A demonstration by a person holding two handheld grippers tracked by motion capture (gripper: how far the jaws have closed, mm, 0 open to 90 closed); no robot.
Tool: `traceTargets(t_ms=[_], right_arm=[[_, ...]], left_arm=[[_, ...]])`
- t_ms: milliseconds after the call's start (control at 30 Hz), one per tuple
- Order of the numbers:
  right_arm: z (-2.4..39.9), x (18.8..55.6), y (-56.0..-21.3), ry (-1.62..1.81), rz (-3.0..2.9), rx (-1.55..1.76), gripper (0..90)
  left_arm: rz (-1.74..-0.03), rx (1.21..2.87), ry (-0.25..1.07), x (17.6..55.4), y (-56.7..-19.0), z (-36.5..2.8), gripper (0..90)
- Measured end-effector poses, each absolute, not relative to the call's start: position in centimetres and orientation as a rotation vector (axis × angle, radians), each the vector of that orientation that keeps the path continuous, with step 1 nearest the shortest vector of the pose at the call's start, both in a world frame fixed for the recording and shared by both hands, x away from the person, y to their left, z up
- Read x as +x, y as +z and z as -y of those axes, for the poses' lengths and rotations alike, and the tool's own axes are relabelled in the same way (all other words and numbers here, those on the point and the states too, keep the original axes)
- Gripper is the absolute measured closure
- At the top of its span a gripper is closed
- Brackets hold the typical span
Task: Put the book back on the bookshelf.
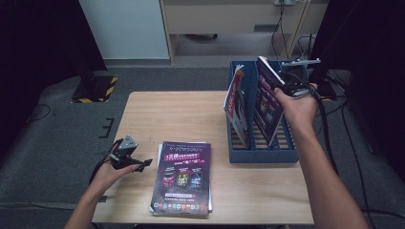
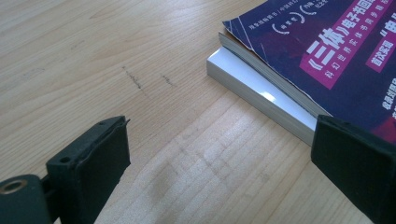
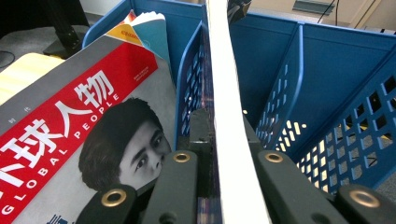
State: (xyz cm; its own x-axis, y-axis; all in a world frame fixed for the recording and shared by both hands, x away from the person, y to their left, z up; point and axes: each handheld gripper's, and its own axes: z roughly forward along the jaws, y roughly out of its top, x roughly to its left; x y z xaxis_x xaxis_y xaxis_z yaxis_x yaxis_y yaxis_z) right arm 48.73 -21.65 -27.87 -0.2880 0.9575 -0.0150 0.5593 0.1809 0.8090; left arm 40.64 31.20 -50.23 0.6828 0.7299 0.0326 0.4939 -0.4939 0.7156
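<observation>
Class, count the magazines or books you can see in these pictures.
5: purple magazine atop a white book on the table; grey-red magazine and one behind it in the rack's left slot; one in the right gripper. Others may be hidden.

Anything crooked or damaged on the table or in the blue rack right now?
Mostly tidy. The red-banded magazine leans askew in the blue file rack. In the stack on the table, the purple magazine sits offset from the white book beneath, its corner slightly frayed. The right gripper is shut on a magazine.
</observation>
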Motion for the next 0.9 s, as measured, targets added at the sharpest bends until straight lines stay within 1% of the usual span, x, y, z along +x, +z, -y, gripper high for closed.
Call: traceTargets(t_ms=[900], right_arm=[[21.3,49.4,-29.4,0.955,-1.923,1.427,82.9]], left_arm=[[-0.93,2.212,0.446,40.6,-50.3,-31.2,4.2]])
